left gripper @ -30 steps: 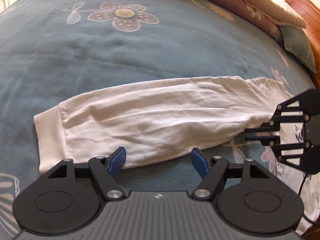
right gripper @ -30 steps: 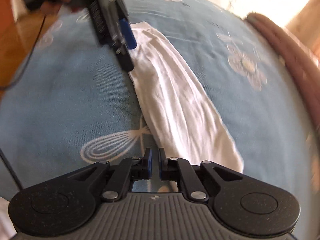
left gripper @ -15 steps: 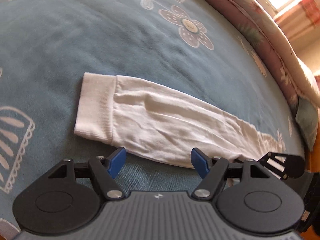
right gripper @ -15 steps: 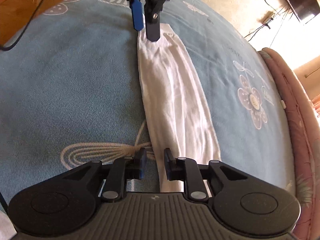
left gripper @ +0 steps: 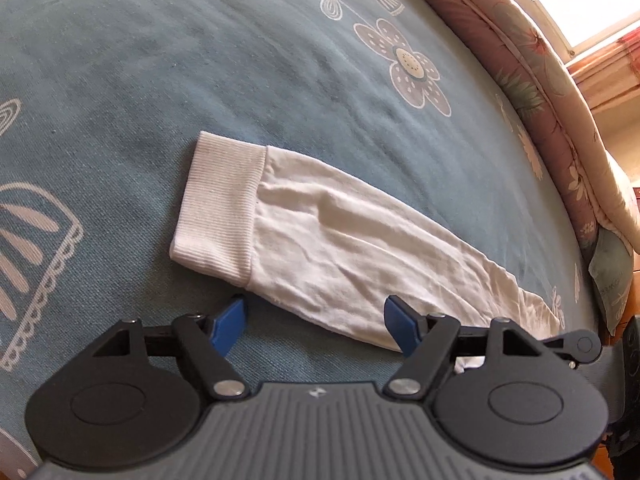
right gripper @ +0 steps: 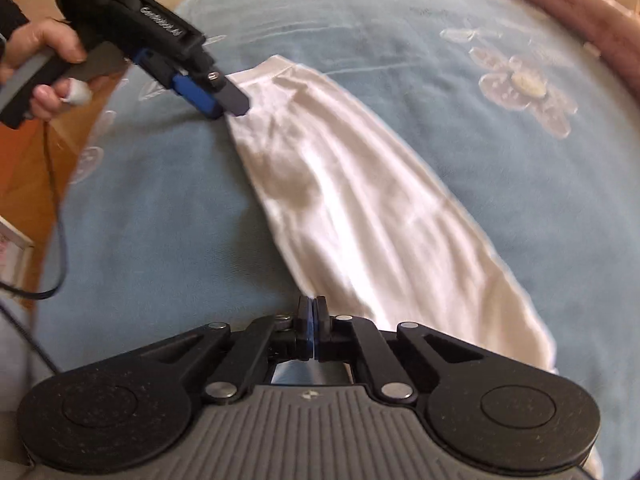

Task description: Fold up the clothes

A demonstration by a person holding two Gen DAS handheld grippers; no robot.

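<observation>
Left gripper (left gripper: 316,322): fingers stand wide and are opening, nothing between the pads; they sit at the near edge of the garment (left gripper: 340,256), just past its ribbed cuff (left gripper: 220,216).

Right gripper (right gripper: 311,320): fingers pressed together at the garment's near edge; whether cloth is pinched between them cannot be told.

Garment: white, folded into a long narrow strip, lying flat on the blue flower-print bed (left gripper: 200,60).

Containers: none in view.

Left wrist view alone shows, beyond the garment, the floral quilt (left gripper: 532,92) along the far edge of the bed and a window (left gripper: 580,4).

Right wrist view alone shows a hand (right gripper: 44,64) holding the left gripper at the far end, a cable (right gripper: 56,216) and wooden floor (right gripper: 24,184)
</observation>
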